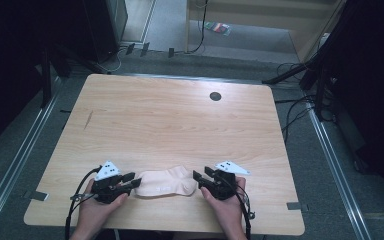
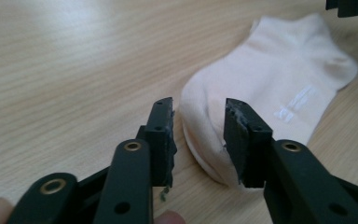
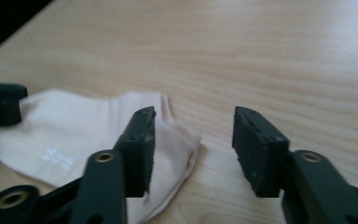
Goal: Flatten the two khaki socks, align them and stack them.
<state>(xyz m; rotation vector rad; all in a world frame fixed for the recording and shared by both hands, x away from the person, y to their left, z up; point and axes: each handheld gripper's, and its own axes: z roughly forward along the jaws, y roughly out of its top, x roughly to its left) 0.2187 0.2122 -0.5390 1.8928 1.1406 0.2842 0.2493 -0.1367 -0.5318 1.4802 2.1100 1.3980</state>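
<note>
A pale sock (image 1: 166, 184) is lying flat on the wooden table (image 1: 180, 120), low in the centre of the high view, just above the near edge. The left gripper (image 1: 134, 181) is sitting at the sock's left end and the right gripper (image 1: 198, 178) at its right end, each resting in a hand coming up from the bottom of the frame.

In the left gripper view the jaws are standing partly open, with the rounded end of the sock (image 2: 261, 107) lying between them in the middle of the frame; the pads are not pressing on the cloth. In the right gripper view the jaws are standing apart too, and the sock's open cuff end (image 3: 102, 135) is lying at lower left, mostly beside and behind the left jaw, with bare wood between the pads. Neither gripper is holding anything.

The sock is looking light, thin and floppy, so it is likely sagging and folding wherever it is lifted, and it is in no danger of breaking. The knit should be giving rubber pads good friction. A sound grip is probably taking a pinch of both layers right at each end, low against the table, since a shallow bite is likely catching only the top layer
</note>
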